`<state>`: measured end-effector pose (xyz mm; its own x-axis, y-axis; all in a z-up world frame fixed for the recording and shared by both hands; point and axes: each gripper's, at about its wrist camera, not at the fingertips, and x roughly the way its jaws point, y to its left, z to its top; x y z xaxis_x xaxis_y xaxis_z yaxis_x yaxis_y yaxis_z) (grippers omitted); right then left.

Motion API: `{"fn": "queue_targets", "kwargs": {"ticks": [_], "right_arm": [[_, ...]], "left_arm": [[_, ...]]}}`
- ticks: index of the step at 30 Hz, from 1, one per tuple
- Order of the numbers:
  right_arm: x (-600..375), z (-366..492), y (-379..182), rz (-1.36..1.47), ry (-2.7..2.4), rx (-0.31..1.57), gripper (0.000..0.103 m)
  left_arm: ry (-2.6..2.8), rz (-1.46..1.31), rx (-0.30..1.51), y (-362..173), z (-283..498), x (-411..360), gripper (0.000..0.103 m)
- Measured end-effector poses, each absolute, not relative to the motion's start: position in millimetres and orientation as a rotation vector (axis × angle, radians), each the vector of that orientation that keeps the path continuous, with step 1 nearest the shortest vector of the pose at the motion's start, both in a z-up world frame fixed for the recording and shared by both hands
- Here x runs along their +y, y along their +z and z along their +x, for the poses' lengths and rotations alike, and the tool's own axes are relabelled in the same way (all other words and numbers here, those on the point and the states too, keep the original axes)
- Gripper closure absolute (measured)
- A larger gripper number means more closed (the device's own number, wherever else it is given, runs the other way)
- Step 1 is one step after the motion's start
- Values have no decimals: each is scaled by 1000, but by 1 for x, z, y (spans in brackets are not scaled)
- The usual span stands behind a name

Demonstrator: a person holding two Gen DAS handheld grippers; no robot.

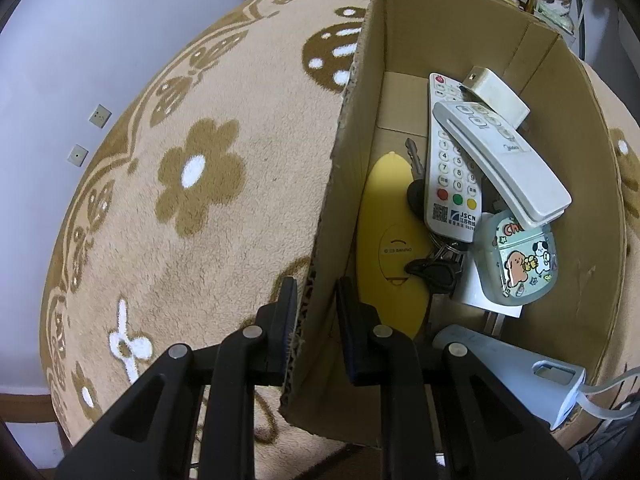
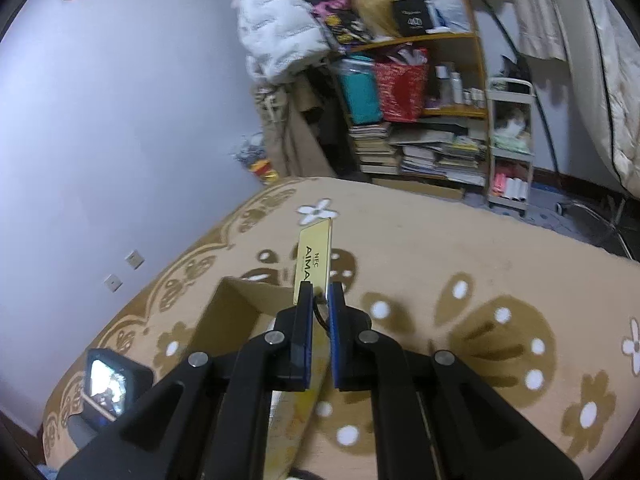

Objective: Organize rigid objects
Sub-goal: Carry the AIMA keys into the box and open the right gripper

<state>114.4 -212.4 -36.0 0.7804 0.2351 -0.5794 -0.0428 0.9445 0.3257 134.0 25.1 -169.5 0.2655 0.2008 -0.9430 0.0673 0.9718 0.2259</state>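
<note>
A cardboard box (image 1: 424, 28) sits on a tan flowered blanket. Inside lie two white remotes (image 1: 452, 168), a yellow oval item (image 1: 390, 240), keys (image 1: 434, 270), a pale green sticker-covered case (image 1: 516, 264) and a white block (image 1: 496, 94). My left gripper (image 1: 316, 292) is shut on the box's near left wall (image 1: 320, 240), one finger on each side. My right gripper (image 2: 320, 292) is shut on a gold NFC card (image 2: 314, 252) with a black cord, held upright above the blanket, just right of the box's corner (image 2: 236, 300).
A white-blue clip with a cable (image 1: 532, 368) lies in the box's near corner. A black device with a lit screen (image 2: 106, 388) sits left on the blanket. A cluttered bookshelf (image 2: 420, 120) and a white cart (image 2: 510, 148) stand beyond the bed.
</note>
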Motion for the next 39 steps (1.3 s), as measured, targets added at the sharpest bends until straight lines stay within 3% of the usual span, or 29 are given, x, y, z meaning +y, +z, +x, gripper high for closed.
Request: {"fn": "queue_targets", "kwargs": {"ticks": [16, 28, 39], "right_arm": [[-145, 111, -57, 261, 359, 723, 95], [-134, 128, -109, 236, 359, 849, 94], [-135, 127, -106, 222, 338, 878, 91]], "left_arm": [[87, 229, 1305, -171, 134, 29, 84], [88, 228, 1310, -174, 135, 31, 84], [90, 233, 1310, -174, 134, 31, 84]]}}
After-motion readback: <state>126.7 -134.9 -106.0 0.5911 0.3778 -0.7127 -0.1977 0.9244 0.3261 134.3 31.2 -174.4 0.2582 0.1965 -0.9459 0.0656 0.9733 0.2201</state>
